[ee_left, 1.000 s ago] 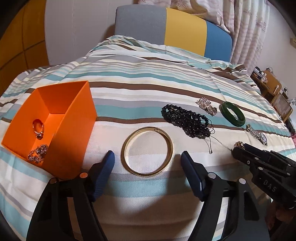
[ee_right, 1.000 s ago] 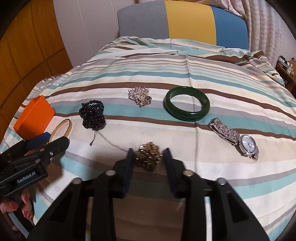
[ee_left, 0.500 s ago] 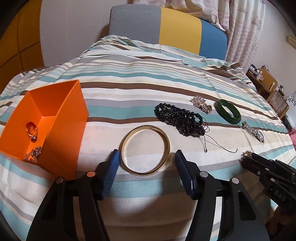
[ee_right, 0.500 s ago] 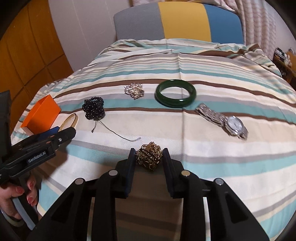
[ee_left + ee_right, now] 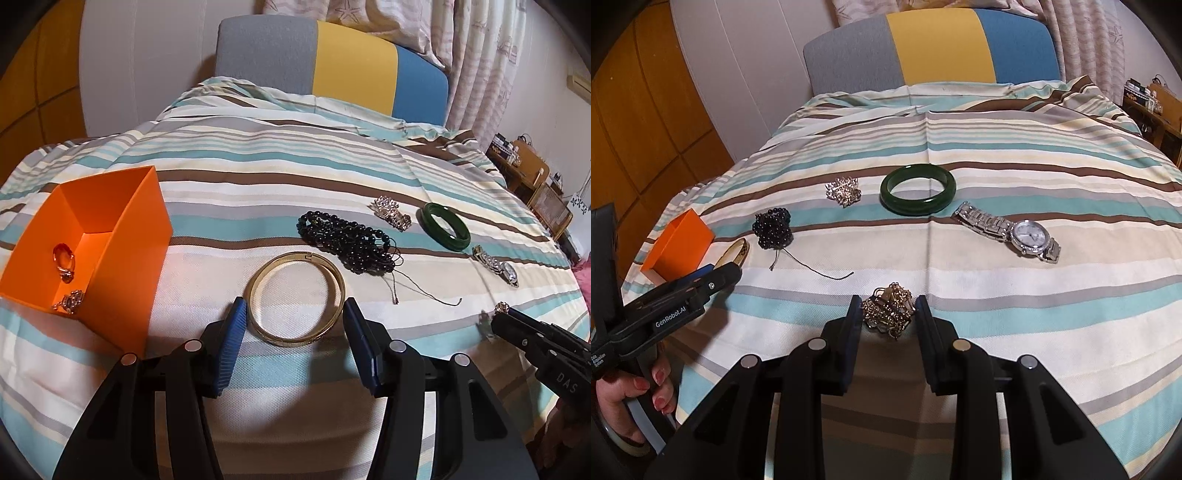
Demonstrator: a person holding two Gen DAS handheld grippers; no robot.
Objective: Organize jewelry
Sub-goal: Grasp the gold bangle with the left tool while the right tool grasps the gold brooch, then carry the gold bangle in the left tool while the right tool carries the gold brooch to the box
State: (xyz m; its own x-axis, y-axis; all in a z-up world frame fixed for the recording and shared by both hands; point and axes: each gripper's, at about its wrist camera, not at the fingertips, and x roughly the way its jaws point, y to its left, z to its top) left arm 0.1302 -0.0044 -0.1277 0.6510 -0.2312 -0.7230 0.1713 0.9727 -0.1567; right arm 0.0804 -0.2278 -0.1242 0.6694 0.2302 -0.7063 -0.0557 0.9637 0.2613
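Observation:
A gold bangle (image 5: pixel 295 295) lies flat on the striped bedspread. My left gripper (image 5: pixel 293 312) is open, its blue fingers close on either side of the bangle's near half. The right gripper (image 5: pixel 886 314) is shut on a tangled gold chain clump (image 5: pixel 886 312), held just above the bedspread near its front edge. An orange box (image 5: pixel 122 254) stands to the left with a ring (image 5: pixel 63 254) and a small chain piece (image 5: pixel 70 301) inside. Black beads (image 5: pixel 343 240), a silver brooch (image 5: pixel 844 192), a green bangle (image 5: pixel 918 194) and a silver watch (image 5: pixel 1015 232) lie farther back.
The striped bedspread (image 5: pixel 997 155) covers the whole bed, with a grey, yellow and blue headboard (image 5: pixel 934 48) behind. Wooden furniture (image 5: pixel 532 177) stands at the right. A hand (image 5: pixel 631 398) holds the left gripper's handle.
The left gripper's fingers have narrowed around the gold bangle. The right gripper has drawn back and up with the gold chain clump, away from the black beads' cord.

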